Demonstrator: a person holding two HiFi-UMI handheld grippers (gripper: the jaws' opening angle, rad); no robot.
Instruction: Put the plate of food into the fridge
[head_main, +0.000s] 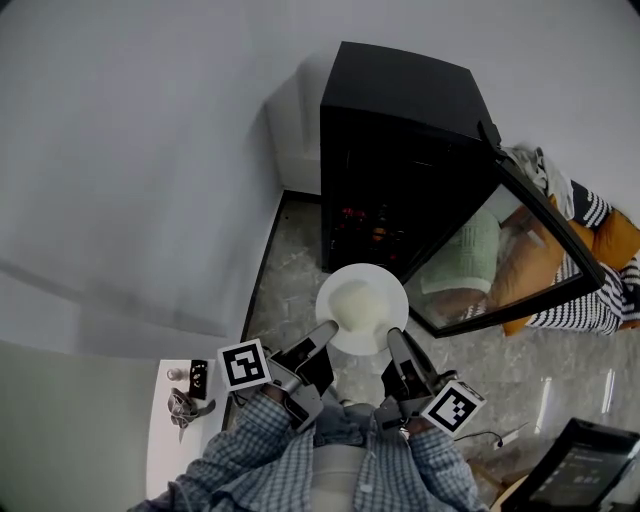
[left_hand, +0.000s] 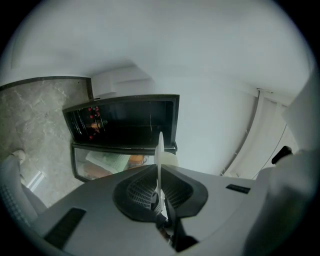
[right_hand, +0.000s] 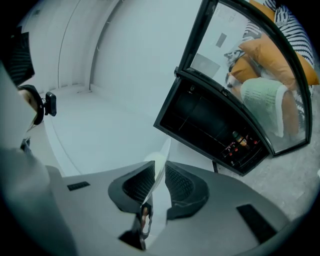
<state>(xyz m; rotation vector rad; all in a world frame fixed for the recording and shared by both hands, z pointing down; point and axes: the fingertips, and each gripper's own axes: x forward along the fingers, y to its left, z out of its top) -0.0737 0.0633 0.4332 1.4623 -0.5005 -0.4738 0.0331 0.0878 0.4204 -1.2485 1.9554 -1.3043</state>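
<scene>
In the head view a white plate (head_main: 378, 330) with a pale mound of food (head_main: 358, 300) hangs level in front of the black fridge (head_main: 400, 110). The fridge's glass door (head_main: 510, 250) is swung open to the right. My left gripper (head_main: 330, 332) is shut on the plate's near left rim, and my right gripper (head_main: 392, 340) is shut on its near right rim. In the left gripper view the plate (left_hand: 160, 145) shows edge-on between the pads of the left gripper (left_hand: 160, 175), with the fridge (left_hand: 125, 117) beyond. In the right gripper view the plate (right_hand: 163, 157) is pinched by the right gripper (right_hand: 160, 177), facing the fridge (right_hand: 210, 120).
A white counter (head_main: 165, 440) at lower left carries small items (head_main: 185, 395). Orange and striped cushions (head_main: 600, 240) lie behind the open door. A dark device (head_main: 585, 470) sits at bottom right and a cable (head_main: 510, 435) lies on the stone floor. White walls stand left of the fridge.
</scene>
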